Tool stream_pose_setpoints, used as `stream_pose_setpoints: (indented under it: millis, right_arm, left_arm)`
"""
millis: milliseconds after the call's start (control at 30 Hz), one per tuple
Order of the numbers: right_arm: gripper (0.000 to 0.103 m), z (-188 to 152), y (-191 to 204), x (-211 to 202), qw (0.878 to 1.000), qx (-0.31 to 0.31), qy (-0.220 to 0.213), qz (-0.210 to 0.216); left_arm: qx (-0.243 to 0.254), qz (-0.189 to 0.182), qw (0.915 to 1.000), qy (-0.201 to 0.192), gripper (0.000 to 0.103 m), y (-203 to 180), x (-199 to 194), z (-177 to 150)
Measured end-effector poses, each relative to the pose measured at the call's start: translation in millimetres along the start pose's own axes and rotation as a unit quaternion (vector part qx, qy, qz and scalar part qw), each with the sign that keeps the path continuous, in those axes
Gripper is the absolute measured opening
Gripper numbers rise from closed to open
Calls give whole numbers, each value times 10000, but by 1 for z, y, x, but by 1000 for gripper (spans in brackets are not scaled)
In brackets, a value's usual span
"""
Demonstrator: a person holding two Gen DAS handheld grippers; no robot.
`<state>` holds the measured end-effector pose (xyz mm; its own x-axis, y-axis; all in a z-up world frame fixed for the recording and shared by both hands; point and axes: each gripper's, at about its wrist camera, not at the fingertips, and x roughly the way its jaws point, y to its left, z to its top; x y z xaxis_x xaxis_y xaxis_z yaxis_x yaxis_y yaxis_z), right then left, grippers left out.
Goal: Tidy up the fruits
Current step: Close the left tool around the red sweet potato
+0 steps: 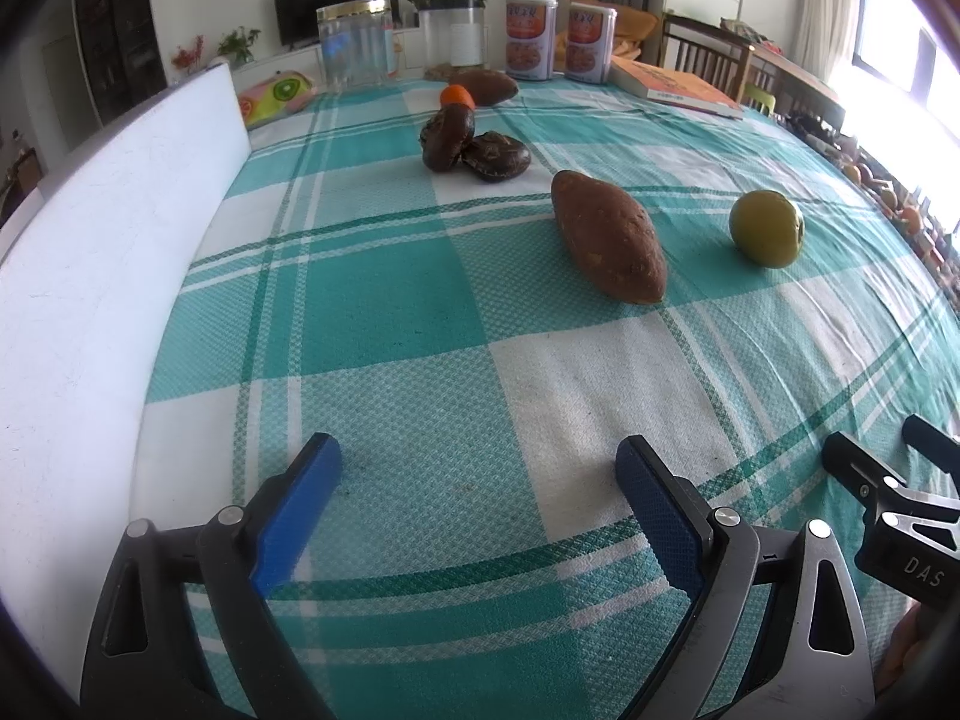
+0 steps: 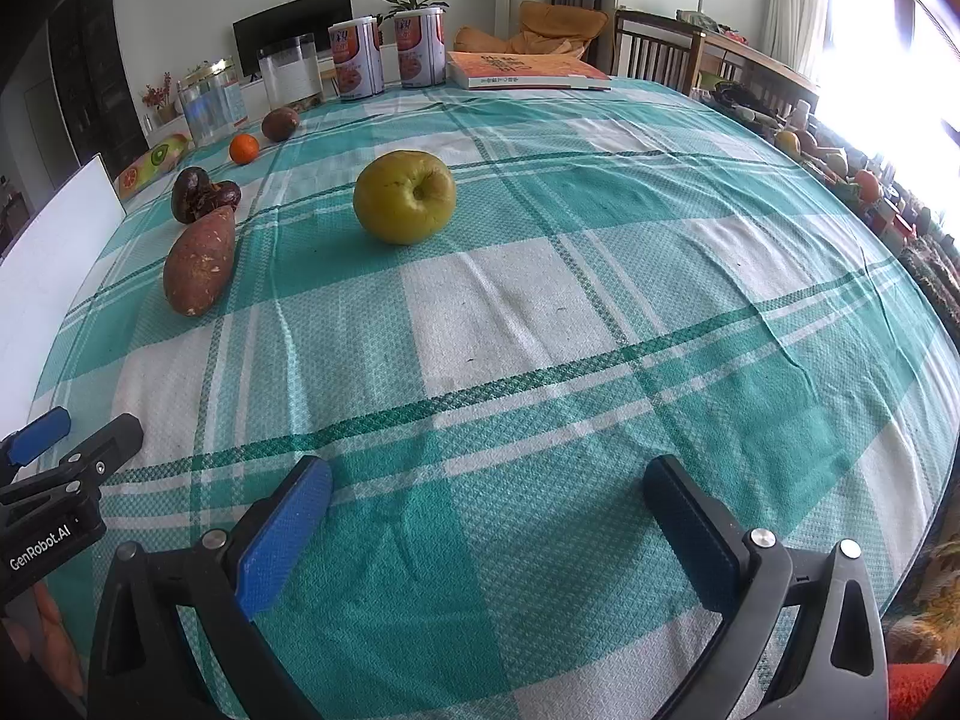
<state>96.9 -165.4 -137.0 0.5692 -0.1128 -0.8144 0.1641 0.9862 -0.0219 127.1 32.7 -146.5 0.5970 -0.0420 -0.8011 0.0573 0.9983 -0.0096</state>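
A yellow-green apple [image 2: 404, 196] lies on the checked tablecloth ahead of my right gripper [image 2: 487, 486], which is open and empty; the apple also shows in the left wrist view [image 1: 767, 228]. A sweet potato [image 1: 607, 235] lies ahead of my open, empty left gripper [image 1: 478, 467], and shows in the right wrist view [image 2: 200, 261]. Behind it lie two dark mushrooms [image 1: 471, 146], a small orange [image 1: 457, 96] and a second sweet potato [image 1: 483, 86]. The right gripper's side shows in the left wrist view [image 1: 888, 480].
A white board [image 1: 90, 276] lies along the table's left edge. At the back stand a clear jar [image 1: 358, 42], a glass container [image 1: 451, 39], two printed cans [image 1: 558, 39] and a book [image 1: 678, 89]. Chairs [image 2: 660, 51] stand behind the table.
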Motion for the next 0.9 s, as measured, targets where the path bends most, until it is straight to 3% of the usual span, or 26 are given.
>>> stream_pose_setpoints:
  millis: [67, 167, 267, 500, 567, 600, 633, 900]
  right_arm:
    - [103, 0, 0, 0, 10000, 0, 0, 1]
    - [103, 0, 0, 0, 10000, 0, 0, -2]
    - [103, 0, 0, 0, 10000, -1, -1, 0]
    - [103, 0, 0, 0, 10000, -3, 0, 0]
    - [103, 0, 0, 0, 10000, -4, 0, 1]
    - [103, 0, 0, 0, 10000, -3, -1, 0]
    - [103, 0, 0, 0, 10000, -4, -1, 0]
    - [103, 0, 0, -1, 10000, -2, 0, -3]
  left_arm:
    - [-141, -127, 9997, 176, 94, 3, 1, 8]
    - [-617, -770, 9948, 268, 94, 7, 4, 26]
    - [-965, -1031, 9896, 289, 94, 3, 11, 50]
    - [-593, -694, 9946, 499, 91, -29, 49, 90]
    - [-424, -555, 9963, 493, 78, -36, 55, 95]
    - [-340, -601, 9963, 512, 52, -38, 57, 96]
    - [-273, -648, 9964, 467, 44, -38, 55, 96]
    - [-408, -779, 9946, 560, 44, 4, 6, 45]
